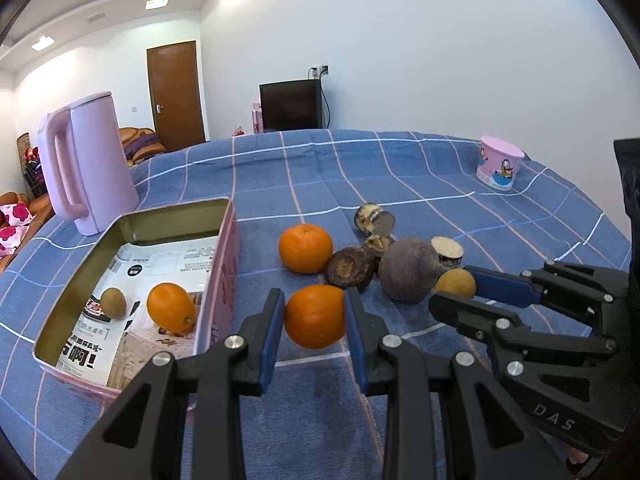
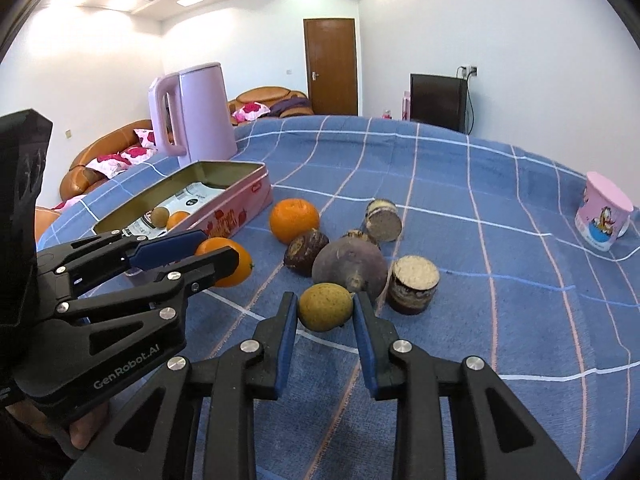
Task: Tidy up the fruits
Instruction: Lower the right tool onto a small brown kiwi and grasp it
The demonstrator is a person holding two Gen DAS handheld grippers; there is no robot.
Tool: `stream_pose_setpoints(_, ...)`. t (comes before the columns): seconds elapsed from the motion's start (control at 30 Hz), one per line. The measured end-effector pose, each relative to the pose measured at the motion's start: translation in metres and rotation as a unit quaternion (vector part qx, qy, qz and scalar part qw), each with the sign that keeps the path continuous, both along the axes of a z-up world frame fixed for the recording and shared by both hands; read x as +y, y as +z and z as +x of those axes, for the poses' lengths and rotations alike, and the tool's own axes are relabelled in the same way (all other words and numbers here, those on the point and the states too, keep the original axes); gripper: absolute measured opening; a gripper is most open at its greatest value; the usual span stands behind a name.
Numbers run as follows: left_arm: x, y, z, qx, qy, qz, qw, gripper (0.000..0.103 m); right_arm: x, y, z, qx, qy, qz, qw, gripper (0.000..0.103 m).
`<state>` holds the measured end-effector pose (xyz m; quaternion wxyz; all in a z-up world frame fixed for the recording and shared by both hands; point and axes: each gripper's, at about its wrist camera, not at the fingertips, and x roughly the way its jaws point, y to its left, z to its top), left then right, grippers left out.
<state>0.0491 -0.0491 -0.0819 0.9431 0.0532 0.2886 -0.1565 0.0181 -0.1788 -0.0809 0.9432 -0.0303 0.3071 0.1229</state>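
My left gripper is shut on an orange just right of the pink tin box; it also shows in the right wrist view. The box holds a small orange and a brown fruit. My right gripper is shut on a small yellow-brown fruit, seen in the left wrist view too. A second orange lies on the cloth behind. A round dark purple fruit and several cut dark pieces lie beside it.
A pink kettle stands behind the box at the left. A pink cartoon cup stands at the far right. The blue checked cloth covers the table. A sofa and a black screen stand beyond the table.
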Motion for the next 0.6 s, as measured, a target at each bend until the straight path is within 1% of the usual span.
stream_pose_setpoints(0.6, 0.003, 0.005, -0.011, -0.037, 0.013, 0.001, 0.9992, 0.032, 0.0, 0.008, -0.017, -0.052, -0.006, -0.003, 0.999, 0.03)
